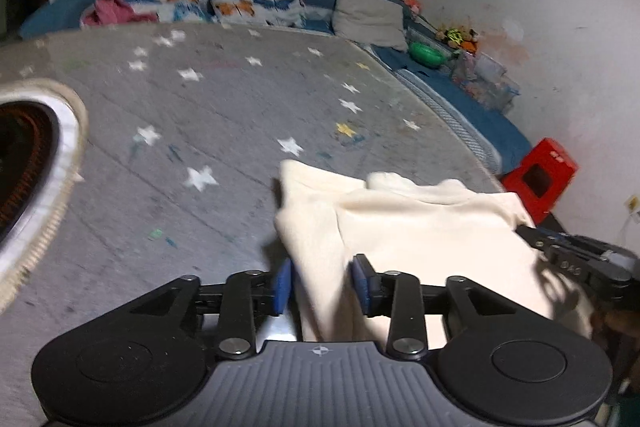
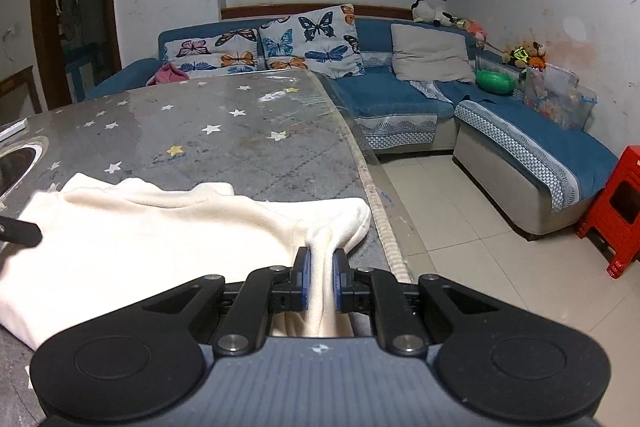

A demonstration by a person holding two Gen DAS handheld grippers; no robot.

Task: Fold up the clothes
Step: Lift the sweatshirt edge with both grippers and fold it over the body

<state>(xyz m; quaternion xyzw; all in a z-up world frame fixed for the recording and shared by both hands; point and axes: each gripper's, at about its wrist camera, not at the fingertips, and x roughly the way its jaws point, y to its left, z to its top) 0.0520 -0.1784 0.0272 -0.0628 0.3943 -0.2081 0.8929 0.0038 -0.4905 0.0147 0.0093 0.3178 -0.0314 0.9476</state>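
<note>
A cream fleece garment [image 1: 420,227] lies on the grey star-patterned table cover [image 1: 200,107]; it also shows in the right wrist view [image 2: 140,227]. My left gripper [image 1: 322,287] has its blue pads around a bunched edge of the garment. My right gripper [image 2: 320,279] is shut on a fold of the garment near the table's right edge. The right gripper's body shows at the right of the left wrist view [image 1: 580,259]. A tip of the left gripper shows at the left of the right wrist view [image 2: 20,233].
A round recessed burner [image 1: 24,167] sits in the table at the left. A blue corner sofa [image 2: 400,95] with butterfly cushions [image 2: 312,43] stands behind. A red plastic stool [image 2: 616,207] stands on the tiled floor at the right. The table edge [image 2: 380,219] runs beside my right gripper.
</note>
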